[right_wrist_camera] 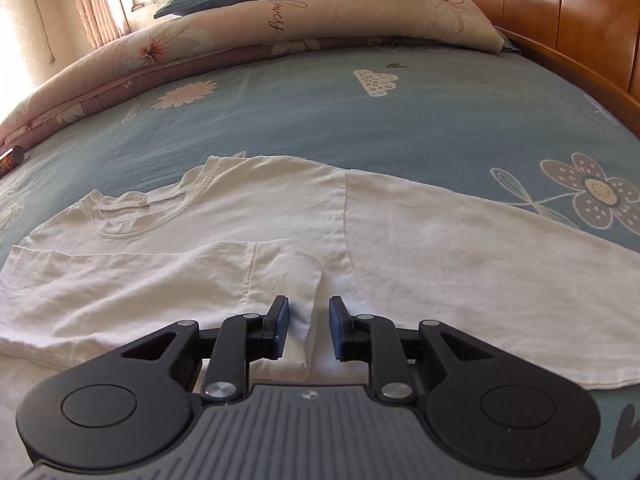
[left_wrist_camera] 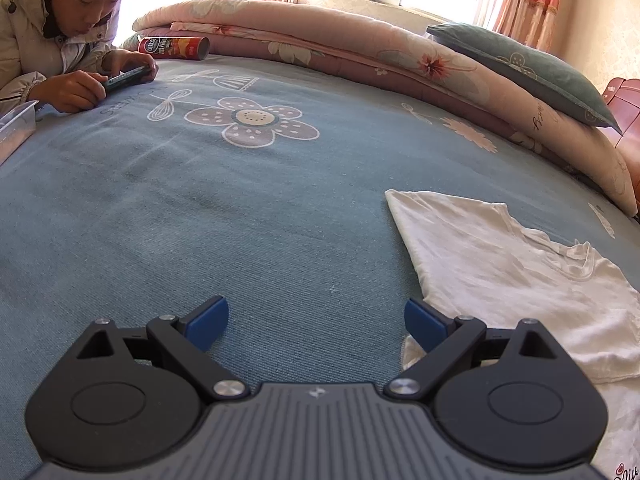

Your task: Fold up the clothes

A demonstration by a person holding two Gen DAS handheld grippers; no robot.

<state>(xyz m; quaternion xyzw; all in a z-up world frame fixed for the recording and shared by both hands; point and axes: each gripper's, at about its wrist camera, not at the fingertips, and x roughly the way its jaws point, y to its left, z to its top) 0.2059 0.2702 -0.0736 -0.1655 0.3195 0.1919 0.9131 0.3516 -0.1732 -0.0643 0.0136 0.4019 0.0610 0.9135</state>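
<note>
A white T-shirt (right_wrist_camera: 280, 220) lies flat on the blue bed sheet (right_wrist_camera: 320, 120), partly folded, with its collar toward the left. My right gripper (right_wrist_camera: 308, 326) hovers low over the shirt's near edge, jaws partly open with a raised fold of white fabric between them, not pinched. In the left wrist view the same T-shirt (left_wrist_camera: 500, 256) lies to the right. My left gripper (left_wrist_camera: 316, 322) is wide open and empty over bare sheet, its right finger (left_wrist_camera: 424, 322) at the shirt's edge.
A person (left_wrist_camera: 60, 32) leans on the far left of the bed with a phone. A red snack can (left_wrist_camera: 174, 47) lies near rolled quilts (left_wrist_camera: 360, 48) and a green pillow (left_wrist_camera: 528, 72). A clear plastic box (left_wrist_camera: 14, 128) sits at left. A wooden headboard (right_wrist_camera: 560, 20) stands at right.
</note>
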